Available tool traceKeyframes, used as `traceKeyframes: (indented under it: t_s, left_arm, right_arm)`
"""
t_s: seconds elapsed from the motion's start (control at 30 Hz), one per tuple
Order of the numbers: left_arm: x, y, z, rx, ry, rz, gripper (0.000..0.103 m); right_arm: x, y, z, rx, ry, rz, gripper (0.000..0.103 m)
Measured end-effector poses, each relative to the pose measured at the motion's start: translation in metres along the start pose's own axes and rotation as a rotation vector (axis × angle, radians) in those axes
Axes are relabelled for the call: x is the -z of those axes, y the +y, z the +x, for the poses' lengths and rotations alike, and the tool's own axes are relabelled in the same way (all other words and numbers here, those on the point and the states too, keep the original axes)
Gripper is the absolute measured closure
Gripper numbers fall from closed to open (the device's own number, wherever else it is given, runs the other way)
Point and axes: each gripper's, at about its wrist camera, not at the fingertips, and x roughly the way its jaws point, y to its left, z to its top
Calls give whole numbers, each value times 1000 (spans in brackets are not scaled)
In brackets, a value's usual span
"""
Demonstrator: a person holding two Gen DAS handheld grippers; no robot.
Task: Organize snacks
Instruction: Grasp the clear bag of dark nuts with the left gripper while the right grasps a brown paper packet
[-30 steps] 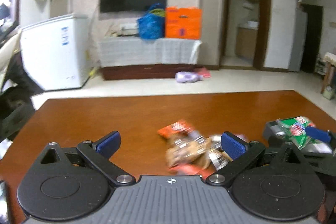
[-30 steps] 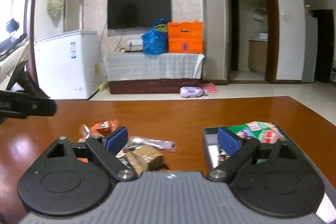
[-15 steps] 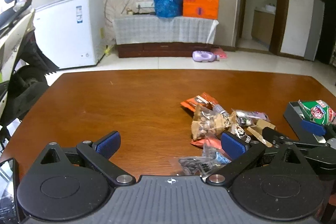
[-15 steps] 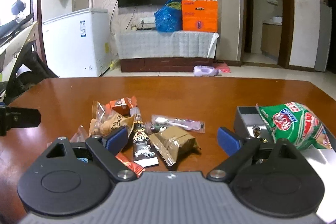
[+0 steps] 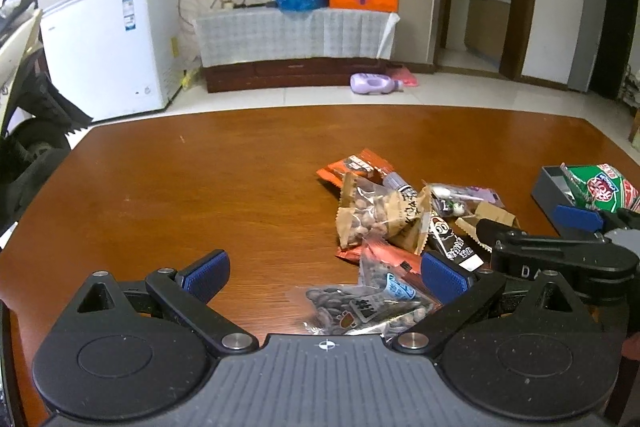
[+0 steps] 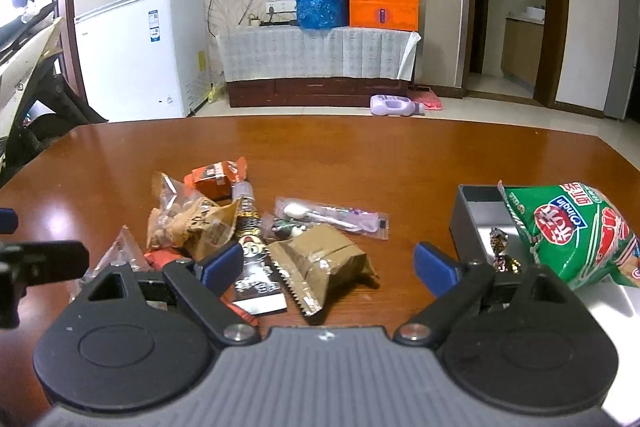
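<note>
Snacks (image 6: 256,239): roughly eight; box (image 6: 480,211): one

The right gripper (image 6: 328,263) fills the lower frame, jaws wide apart and empty. Between them on the wooden table (image 6: 360,151) lies a brown foil packet (image 6: 324,263). At centre left sits the snack pile (image 6: 208,219). At right, a green bag (image 6: 572,231) leans in a grey box (image 6: 472,211).

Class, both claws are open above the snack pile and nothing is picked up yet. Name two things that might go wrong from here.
1. The loose packets overlap: closing the right claw on the brown foil packet may drag the black wrapper beside it.
2. The green crisp bag leans over the rim of the grey box; dropping more snacks in might tip it out.
</note>
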Motion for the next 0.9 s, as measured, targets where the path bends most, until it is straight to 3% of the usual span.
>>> traceKeyframes:
  t_s: [0.47,0.67,0.9]
  left_arm:
    - [9,-14,13,65,86,71,0]
    - [15,-23,21,49,111,123,1]
    - [17,-24,35,49,145,99,4]
  right_arm:
    - [4,-7,13,-36,52,54,9]
    - [6,2,24,-58,54,13,9]
    - [3,-7,44,-63,97,84,11]
